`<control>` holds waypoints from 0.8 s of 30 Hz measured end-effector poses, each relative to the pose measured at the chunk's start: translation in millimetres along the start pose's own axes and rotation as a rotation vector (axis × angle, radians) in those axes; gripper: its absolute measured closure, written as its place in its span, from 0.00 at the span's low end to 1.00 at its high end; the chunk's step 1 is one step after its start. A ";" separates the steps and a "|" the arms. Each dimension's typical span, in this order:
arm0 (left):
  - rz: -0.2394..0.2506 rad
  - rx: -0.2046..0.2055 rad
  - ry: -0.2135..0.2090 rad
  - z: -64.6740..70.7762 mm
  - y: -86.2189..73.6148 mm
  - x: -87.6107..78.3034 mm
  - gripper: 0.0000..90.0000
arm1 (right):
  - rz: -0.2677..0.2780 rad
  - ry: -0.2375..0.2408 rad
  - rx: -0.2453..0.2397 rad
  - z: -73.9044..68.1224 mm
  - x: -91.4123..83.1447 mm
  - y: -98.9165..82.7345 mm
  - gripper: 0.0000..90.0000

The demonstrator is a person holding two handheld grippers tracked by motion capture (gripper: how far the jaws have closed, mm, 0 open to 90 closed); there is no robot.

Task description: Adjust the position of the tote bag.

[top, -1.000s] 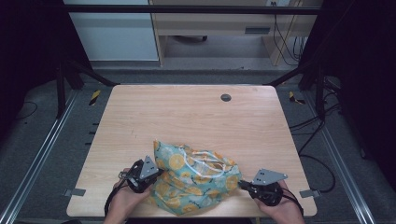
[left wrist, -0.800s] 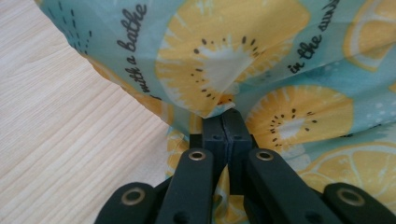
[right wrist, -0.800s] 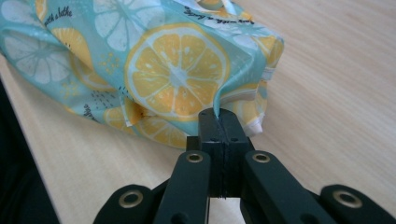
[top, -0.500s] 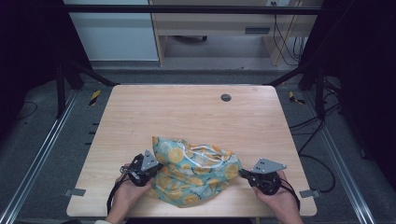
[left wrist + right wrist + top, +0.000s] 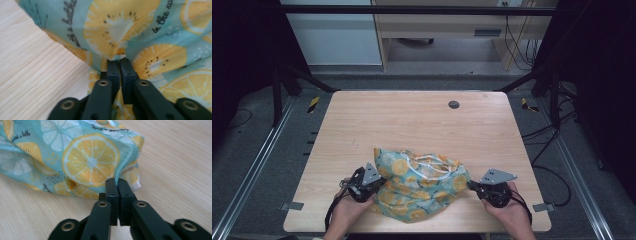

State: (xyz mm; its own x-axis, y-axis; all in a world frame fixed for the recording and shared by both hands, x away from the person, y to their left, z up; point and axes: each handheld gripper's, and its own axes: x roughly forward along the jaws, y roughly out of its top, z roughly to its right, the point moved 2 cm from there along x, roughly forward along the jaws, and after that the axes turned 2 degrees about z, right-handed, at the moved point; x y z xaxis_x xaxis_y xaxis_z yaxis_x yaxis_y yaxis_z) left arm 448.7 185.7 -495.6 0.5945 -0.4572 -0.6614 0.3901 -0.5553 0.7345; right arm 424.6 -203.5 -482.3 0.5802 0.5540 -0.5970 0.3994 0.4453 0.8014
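Compared with a second ago, the left gripper (image 5: 379, 181) and the right gripper (image 5: 472, 186) are further apart, and the citrus-print drawstring bag (image 5: 419, 184) is stretched wider between them. Each gripper has its jaws closed on the cloth at one end. The bag lies near the front edge of the wooden table (image 5: 412, 125), white cord (image 5: 428, 164) on top
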 end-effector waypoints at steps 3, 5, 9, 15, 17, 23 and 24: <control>0.034 -0.052 0.023 -0.7 -0.3 -11.4 0.70 | 0.027 -0.026 0.015 -1.9 -7.4 1.2 0.76; 0.061 -0.066 0.050 -0.4 0.6 -21.2 0.53 | 0.053 -0.057 0.020 -4.2 -14.3 2.8 0.58; 0.138 -0.116 0.082 -4.3 7.4 -40.9 0.34 | 0.084 -0.095 0.025 -8.0 -27.3 7.4 0.34; 0.218 -0.103 0.114 -8.1 36.4 -66.9 0.27 | 0.132 -0.090 0.041 -9.7 -48.5 26.5 0.22; 0.217 -0.083 0.116 -9.1 44.9 -69.2 0.27 | 0.143 -0.084 0.048 -8.9 -50.6 29.5 0.23; 0.195 -0.027 0.107 -16.7 90.3 -65.0 0.25 | 0.142 -0.044 0.059 -2.0 -43.3 53.0 0.39; 0.180 -0.022 0.109 -19.7 96.4 -60.6 0.24 | 0.140 -0.032 0.051 -3.2 -39.8 55.5 0.41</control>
State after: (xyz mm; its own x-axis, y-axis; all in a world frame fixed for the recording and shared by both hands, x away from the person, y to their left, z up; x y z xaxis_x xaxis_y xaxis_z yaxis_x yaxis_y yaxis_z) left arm 464.1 173.6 -381.7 0.7282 -0.4690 -0.4997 0.2855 -0.4552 0.8434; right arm 421.4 -198.6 -414.1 0.6548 0.5851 -0.4785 0.3478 0.3288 0.8780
